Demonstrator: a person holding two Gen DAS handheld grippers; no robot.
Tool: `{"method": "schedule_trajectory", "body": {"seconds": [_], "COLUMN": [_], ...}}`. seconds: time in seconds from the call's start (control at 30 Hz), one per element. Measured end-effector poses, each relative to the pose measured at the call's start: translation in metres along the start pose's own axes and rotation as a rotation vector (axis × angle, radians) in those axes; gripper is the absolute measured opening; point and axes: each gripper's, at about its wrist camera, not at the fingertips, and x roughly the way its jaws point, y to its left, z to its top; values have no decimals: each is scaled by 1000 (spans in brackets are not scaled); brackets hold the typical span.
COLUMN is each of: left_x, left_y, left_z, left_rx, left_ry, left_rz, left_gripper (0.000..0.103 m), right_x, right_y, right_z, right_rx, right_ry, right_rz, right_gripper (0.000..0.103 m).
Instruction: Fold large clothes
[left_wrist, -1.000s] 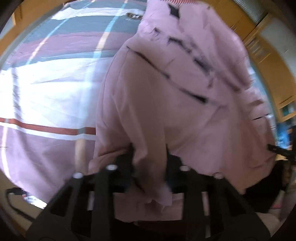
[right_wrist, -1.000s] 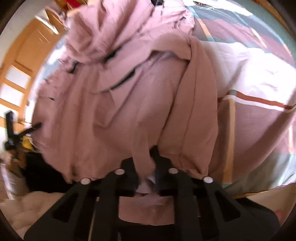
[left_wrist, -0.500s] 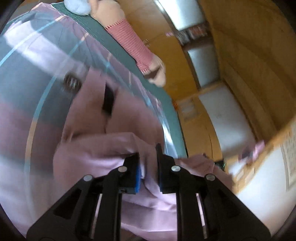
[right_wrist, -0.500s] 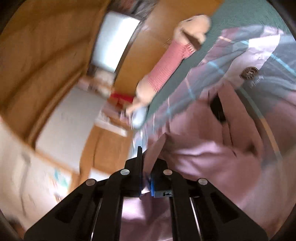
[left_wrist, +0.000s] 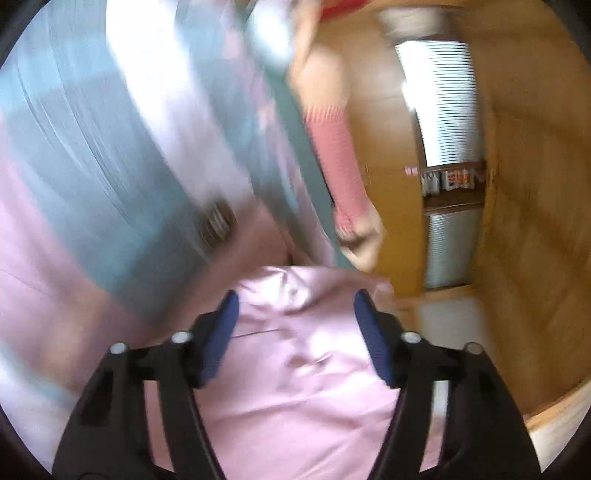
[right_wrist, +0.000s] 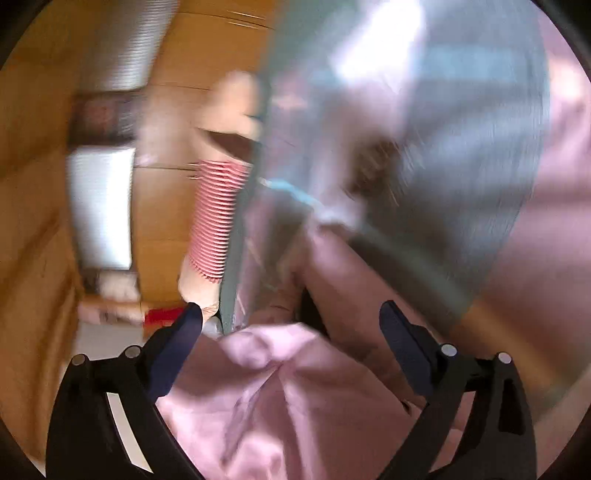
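A: Status on the grippers?

B: Left gripper jaws apart, nothing clamped. Right gripper same, spread wide.

A: Where's the garment?

B: Pink garment lies on the striped bedspread, directly under and ahead of both tools, bunched between each pair of fingers.

A: Which way does it run?

B: Too blurred to call its long axis; it seems to extend away from the grippers toward the stuffed toy at the bed's far edge. Neither side looks nearer.
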Motion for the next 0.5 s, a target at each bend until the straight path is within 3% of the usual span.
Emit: {"method": "schedule_trajectory", "body": {"seconds": [0.07,0.1,0.17,0.2,0.27,0.33,0.43,0.5], "left_x": [-37,-50,-63,-62,-49,-29,1,21], "left_y": [-29,-43,-66,-75,-96,-116,-138,-146], "left_z": [-27,-43,-89,-117,-153,-189,-217,-221], "left_rx": [207,301,461,542,687,845,948,1012], "left_ry": [-48,-50,10,84,175,238,321,285], "left_rz": [106,145,155,134,128,146,136,203], "left_gripper": [65,62,61,59,55,53,54,56], "right_x": [-32,-47,-54,-54,-46,-28,17,56], "right_y": [53,83,117,129,145,161,178,188], "right_z": [-40,-76,-140,-176,-231,-271,-295,-293], "right_rx": [-340,-528,-763,-872,-1039,-1195,-1264,-1332], "right_ry": [33,88,221,288,352,341,356,253], "right_rz": [-22,-16,-10,-3,-14,-42,-60,-156], "right_gripper": [85,80,73,72,65,54,54,53]}}
